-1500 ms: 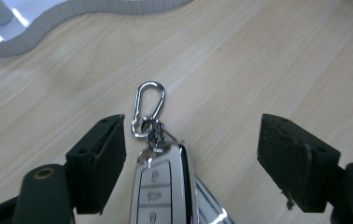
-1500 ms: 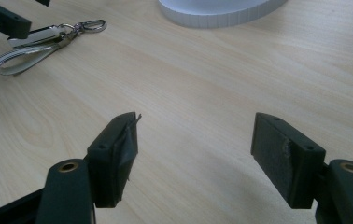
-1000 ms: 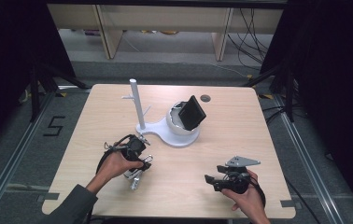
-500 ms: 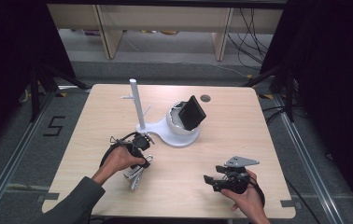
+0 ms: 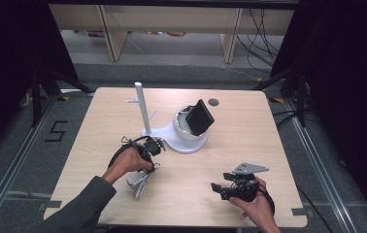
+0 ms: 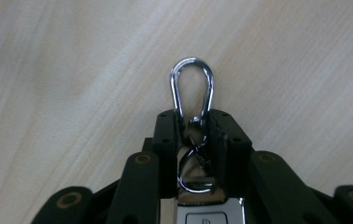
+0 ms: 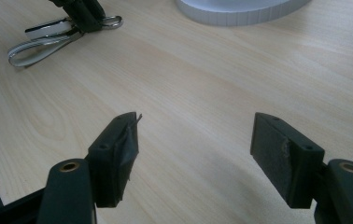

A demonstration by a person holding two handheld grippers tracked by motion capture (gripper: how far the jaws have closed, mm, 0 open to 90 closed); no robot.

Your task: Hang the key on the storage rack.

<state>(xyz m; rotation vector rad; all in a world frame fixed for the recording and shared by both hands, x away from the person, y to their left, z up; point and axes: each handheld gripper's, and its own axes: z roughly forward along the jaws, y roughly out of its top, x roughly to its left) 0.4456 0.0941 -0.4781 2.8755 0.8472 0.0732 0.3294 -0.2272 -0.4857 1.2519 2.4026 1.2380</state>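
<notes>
Since the left tool (image 6: 195, 140) pinches the key fob's (image 5: 137, 180) chrome carabiner (image 6: 192, 88) with only its tips, low in the left-centre of the high view, we think the slick clip could twist or slip out and drop onto the surface (image 5: 269, 131). The dangling strap (image 7: 39, 49) might snag too. Our right tool (image 7: 202, 149) sits wide and empty at lower right, far from the white stand (image 5: 181, 141), so no backup catch.
</notes>
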